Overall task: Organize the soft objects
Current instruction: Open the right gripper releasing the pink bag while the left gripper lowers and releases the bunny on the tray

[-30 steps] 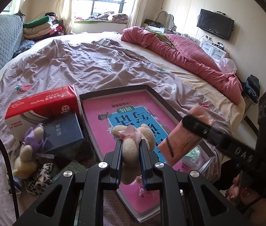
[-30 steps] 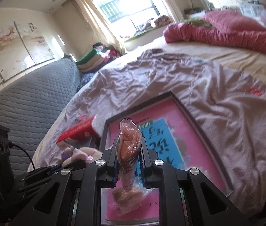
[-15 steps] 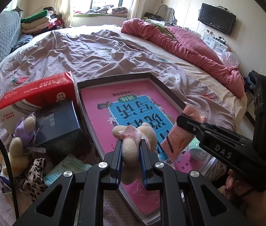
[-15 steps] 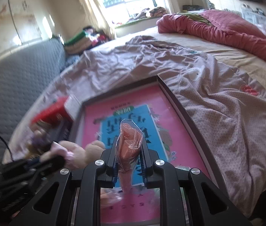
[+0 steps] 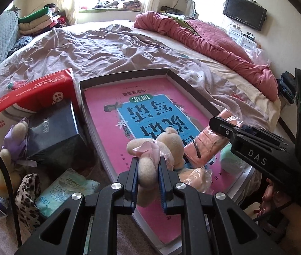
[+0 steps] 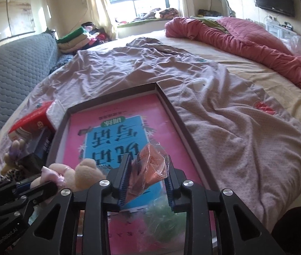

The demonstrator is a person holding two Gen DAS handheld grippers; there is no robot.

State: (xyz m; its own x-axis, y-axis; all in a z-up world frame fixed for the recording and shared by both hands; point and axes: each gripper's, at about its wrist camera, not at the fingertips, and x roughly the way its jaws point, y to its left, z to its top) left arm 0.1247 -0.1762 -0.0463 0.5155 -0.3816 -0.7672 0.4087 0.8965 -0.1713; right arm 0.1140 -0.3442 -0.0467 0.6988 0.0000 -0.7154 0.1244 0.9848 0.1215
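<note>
A dark-rimmed tray (image 5: 127,74) with a pink and blue book cover inside lies on the bed. My left gripper (image 5: 148,170) is shut on a beige teddy bear (image 5: 167,142) with a pink bow, low over the tray's near end. To its right, my right gripper (image 6: 148,176) has its jaws opening. An orange plastic-wrapped packet (image 6: 150,165) leans loosely between them, just above the tray (image 6: 112,99). The packet (image 5: 207,142) almost touches the teddy (image 6: 84,172). A pale green soft thing (image 5: 231,159) and a peach wrapped one (image 5: 195,177) lie in the tray's near corner.
Left of the tray sit a red tissue box (image 5: 33,97), a dark blue box (image 5: 52,136), a plush bunny with a purple bow (image 5: 12,144), a leopard-print cloth (image 5: 27,193) and a wipes pack (image 5: 65,189). A red quilt (image 5: 214,42) lies across the far side of the bed.
Both grippers have sunk toward the tray's near end. The right jaws have spread and the orange packet has tipped over sideways between them. The left grip on the teddy is unchanged.
</note>
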